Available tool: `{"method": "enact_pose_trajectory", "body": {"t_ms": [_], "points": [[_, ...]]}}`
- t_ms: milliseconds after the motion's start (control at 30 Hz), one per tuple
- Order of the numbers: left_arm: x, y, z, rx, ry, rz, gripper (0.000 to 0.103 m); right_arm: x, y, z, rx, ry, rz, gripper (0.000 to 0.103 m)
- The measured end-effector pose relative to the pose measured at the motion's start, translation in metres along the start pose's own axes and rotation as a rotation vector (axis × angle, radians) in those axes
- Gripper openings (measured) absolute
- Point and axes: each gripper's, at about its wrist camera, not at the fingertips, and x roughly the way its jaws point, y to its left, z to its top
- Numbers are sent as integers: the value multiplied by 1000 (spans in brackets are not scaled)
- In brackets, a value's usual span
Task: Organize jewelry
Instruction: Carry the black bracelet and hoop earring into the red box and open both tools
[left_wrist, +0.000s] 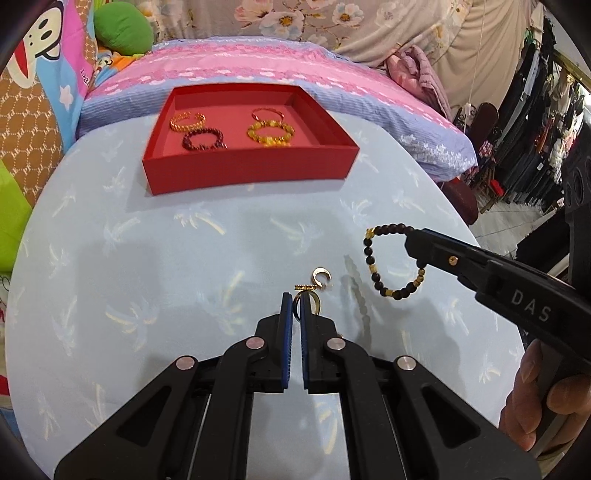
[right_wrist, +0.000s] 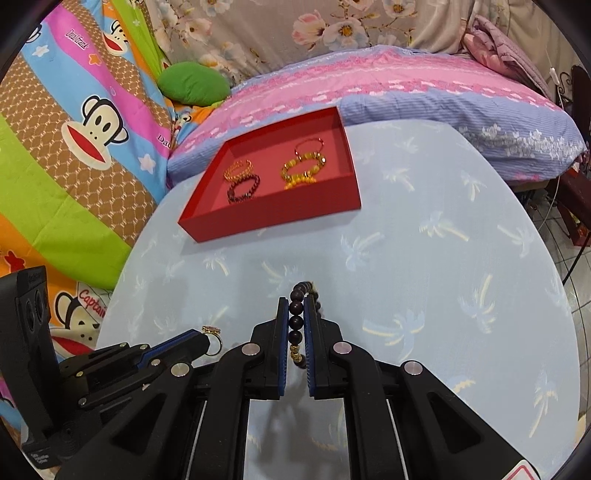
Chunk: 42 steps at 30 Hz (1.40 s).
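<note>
The left hand-held gripper (left_wrist: 296, 301) is pinching a gold ring (left_wrist: 308, 295), the right hand-held gripper (right_wrist: 296, 317) a dark beaded bracelet (right_wrist: 297, 325), both clear of the worktop (left_wrist: 184, 240), probably heading for the red tray (left_wrist: 251, 168) at 12 o'clock

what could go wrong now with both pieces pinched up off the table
1. The gold ring sits at the very tip of the left tongs; it could slip out.
2. The dark bead bracelet dangles from the right tongs and could swing.
3. The red tray already holds four bracelets; drops may tangle.
</note>
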Motion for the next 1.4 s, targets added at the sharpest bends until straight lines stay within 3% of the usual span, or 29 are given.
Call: {"method": "enact_pose_trajectory", "body": {"t_ms": [200, 400, 633, 900, 1100, 1400], "points": [[-4, 13, 39, -2, -49, 14, 4, 0, 10, 32, -28, -41, 15, 7], [3, 25, 90, 23, -103, 41, 4, 15, 21, 85, -44, -80, 49, 7], [31, 40, 154, 34, -134, 51, 4, 54, 32, 150, -57, -87, 77, 8], [87, 65, 212, 29, -104, 55, 4, 122, 33, 202, -54, -29, 92, 8], [127, 86, 235, 4, -55, 61, 4, 174, 23, 220, -21, 47, 103, 8], [160, 93, 235, -1, 9, 99, 4, 216, 7, 218, 19, 120, 40, 8]]}}
